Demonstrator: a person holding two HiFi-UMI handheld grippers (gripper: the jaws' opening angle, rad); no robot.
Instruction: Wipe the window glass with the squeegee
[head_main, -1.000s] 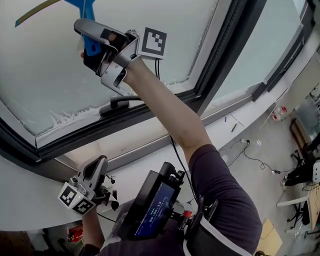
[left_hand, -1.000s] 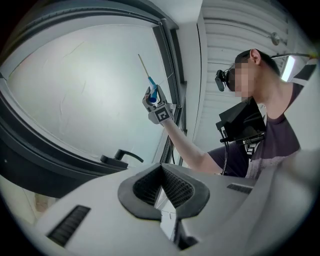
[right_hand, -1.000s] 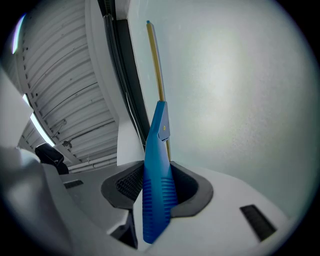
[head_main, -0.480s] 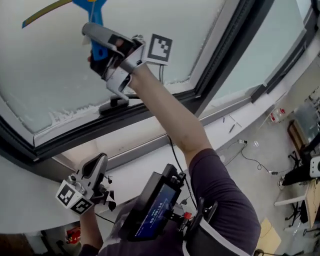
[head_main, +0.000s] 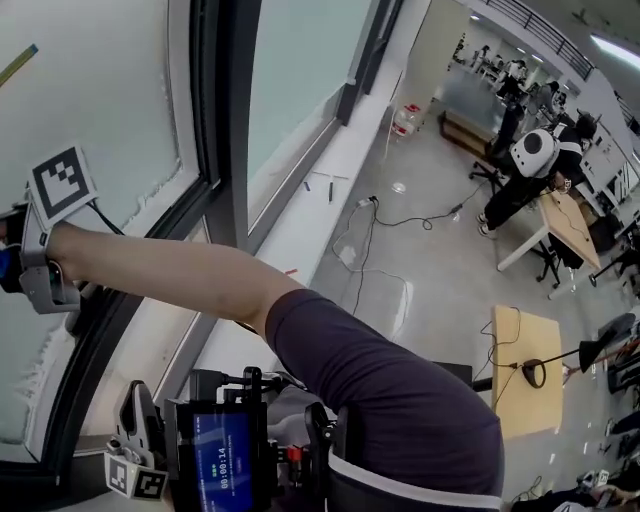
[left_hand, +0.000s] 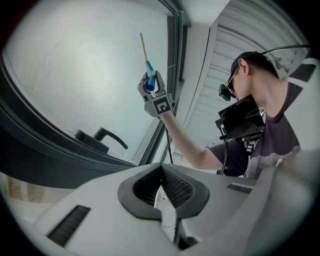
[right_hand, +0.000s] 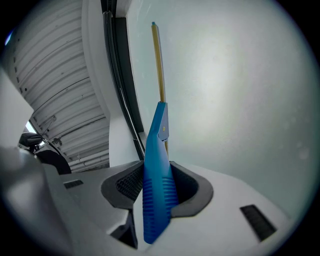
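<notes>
- Judged from the window glass (right_hand: 240, 90): somewhere mid-wipe. Looks even and hazy over most of the pane, with a ragged whitish fringe low down beside the dark window frame (head_main: 222, 120), probably yet to be cleared.
- Raised high on an outstretched arm: the right gripper (right_hand: 159, 186), jaws clamped firmly on the ribbed blue handle of the squeegee (right_hand: 156, 215).
- Parked low by the sill: the left gripper (left_hand: 162, 202), jaws drawn together with nothing between them, taking no part in the wiping.
- Pointing up along the pane, close to the frame: the thin yellowish blade (right_hand: 159, 65). Cannot tell whether pressed on the glass or just off it.
- Untouched on the lower frame: the black window handle (left_hand: 102, 137).
- Likely left: further strokes down to that fringe.
</notes>
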